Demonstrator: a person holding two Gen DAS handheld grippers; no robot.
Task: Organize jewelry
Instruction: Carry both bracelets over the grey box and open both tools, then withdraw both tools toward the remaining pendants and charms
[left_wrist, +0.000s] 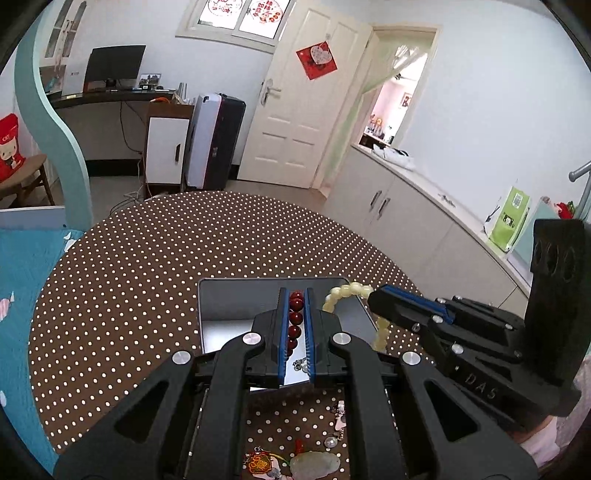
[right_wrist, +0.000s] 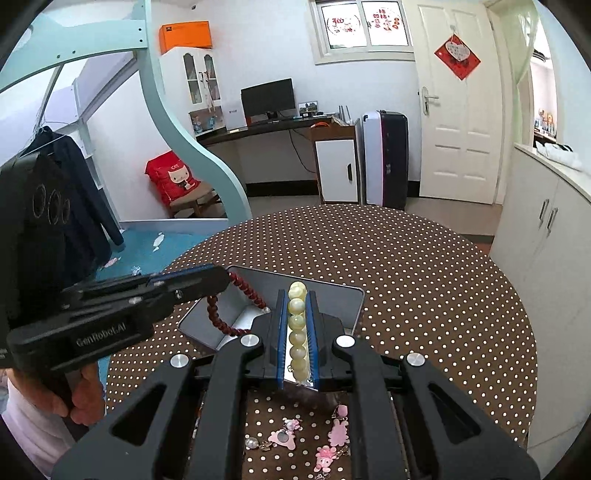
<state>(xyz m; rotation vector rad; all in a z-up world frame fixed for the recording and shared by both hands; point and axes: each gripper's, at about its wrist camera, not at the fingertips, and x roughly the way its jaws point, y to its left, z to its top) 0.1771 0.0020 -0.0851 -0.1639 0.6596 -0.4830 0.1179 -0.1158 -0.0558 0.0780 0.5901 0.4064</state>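
A silver metal tin (left_wrist: 236, 299) sits open on the polka-dot table (left_wrist: 147, 258). My left gripper (left_wrist: 295, 295) is shut on a dark red bead bracelet (left_wrist: 295, 317) and holds it over the tin. My right gripper (right_wrist: 297, 291) is shut on a pale yellow bead bracelet (right_wrist: 297, 332) above the tin's (right_wrist: 332, 299) right part. In the left wrist view the yellow bracelet (left_wrist: 347, 291) hangs from the right gripper (left_wrist: 373, 299). In the right wrist view the red bracelet (right_wrist: 221, 317) loops from the left gripper (right_wrist: 221, 277) into the tin.
Loose charms lie on the table near me: a pale jade pendant (left_wrist: 314, 463), a red embroidered charm (left_wrist: 258, 461), and pink keychain charms (right_wrist: 332, 435). White cabinets (left_wrist: 406, 206) stand to the right of the table.
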